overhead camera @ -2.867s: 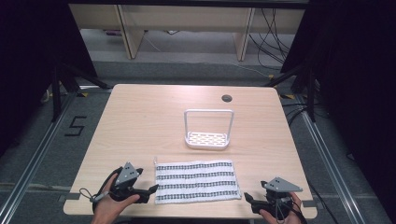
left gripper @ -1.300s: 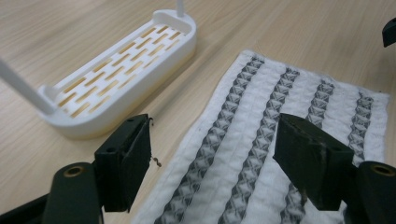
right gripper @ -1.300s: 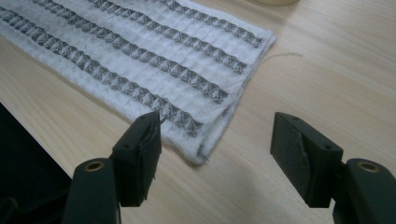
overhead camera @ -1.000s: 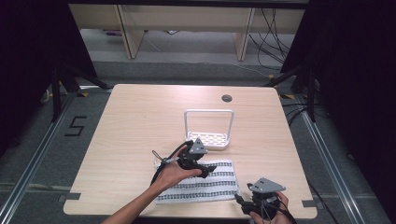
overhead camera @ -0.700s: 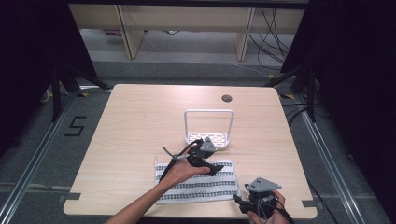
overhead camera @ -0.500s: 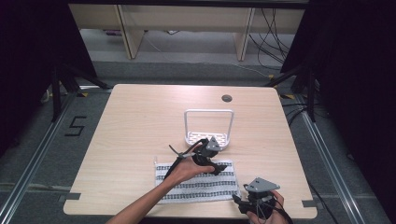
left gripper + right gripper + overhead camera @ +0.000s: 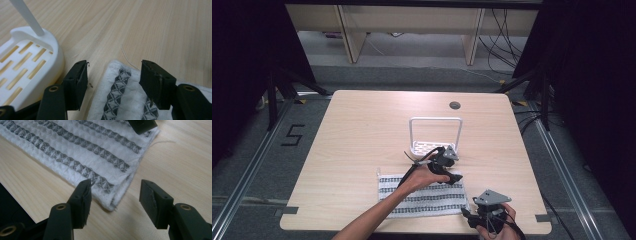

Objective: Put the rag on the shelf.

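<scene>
Nearest to the person, the right gripper stands at the front edge of the table. Its two jaws are wide apart and hold nothing; in the right gripper view the near right corner of the towel lies between them, not touched. There is one towel, white with dark patterned stripes, flat on the front part of the table. Farther, the left gripper reaches across the towel to its far right corner. Its two jaws are also wide apart and empty, and the corner lies between them. Just behind this corner stands one white slotted rack with an upright handle. One loose thread lies beside the corner. Far back, the table has one round hole.
</scene>
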`<state>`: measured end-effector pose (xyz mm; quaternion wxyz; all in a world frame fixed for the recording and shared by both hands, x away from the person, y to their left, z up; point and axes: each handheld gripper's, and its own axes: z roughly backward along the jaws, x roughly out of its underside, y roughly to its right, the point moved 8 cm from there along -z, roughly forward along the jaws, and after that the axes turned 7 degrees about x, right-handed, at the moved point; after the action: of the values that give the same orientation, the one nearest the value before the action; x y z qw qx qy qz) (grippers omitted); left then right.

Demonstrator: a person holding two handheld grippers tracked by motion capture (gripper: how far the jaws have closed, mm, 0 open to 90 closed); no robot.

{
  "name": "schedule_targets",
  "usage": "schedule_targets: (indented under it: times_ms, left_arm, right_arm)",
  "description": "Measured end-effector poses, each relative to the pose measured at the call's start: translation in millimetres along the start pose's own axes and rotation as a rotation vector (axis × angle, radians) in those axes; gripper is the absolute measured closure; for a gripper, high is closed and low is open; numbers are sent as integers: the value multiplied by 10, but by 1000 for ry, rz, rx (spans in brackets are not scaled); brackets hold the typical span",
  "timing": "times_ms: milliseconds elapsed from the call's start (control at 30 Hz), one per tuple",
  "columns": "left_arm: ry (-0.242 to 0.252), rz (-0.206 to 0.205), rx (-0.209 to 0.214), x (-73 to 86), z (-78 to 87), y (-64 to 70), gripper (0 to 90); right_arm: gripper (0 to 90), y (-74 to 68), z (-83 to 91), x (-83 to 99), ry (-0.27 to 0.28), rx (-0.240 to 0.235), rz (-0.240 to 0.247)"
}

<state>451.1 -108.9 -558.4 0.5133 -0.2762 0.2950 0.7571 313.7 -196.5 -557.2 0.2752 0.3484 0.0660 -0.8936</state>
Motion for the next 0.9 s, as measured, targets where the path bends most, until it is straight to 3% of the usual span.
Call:
schedule_targets:
  times_ms: [133,200,267,467,700,900]
  left_arm:
    - [-12,7,-8,0,-41,-3,410]
    - [-38,-17,-8,9,-46,-15,419]
    - [-25,1,-4,-4,-74,1,428]
    - [-39,-11,4,-19,-99,-3,478]
    - [-55,-43,-4,-11,-87,2,602]
    - [-43,-42,4,1,-85,22,698]
  right_arm:
    - [445,7,-10,0,4,3,16]
    - [447,0,-12,5,-4,0,7]
    - [449,4,-21,4,-4,0,7]
    - [452,27,-43,8,-4,3,6]
    - [467,40,-82,21,-19,-1,2]
    - [499,61,-118,8,-19,0,-14]
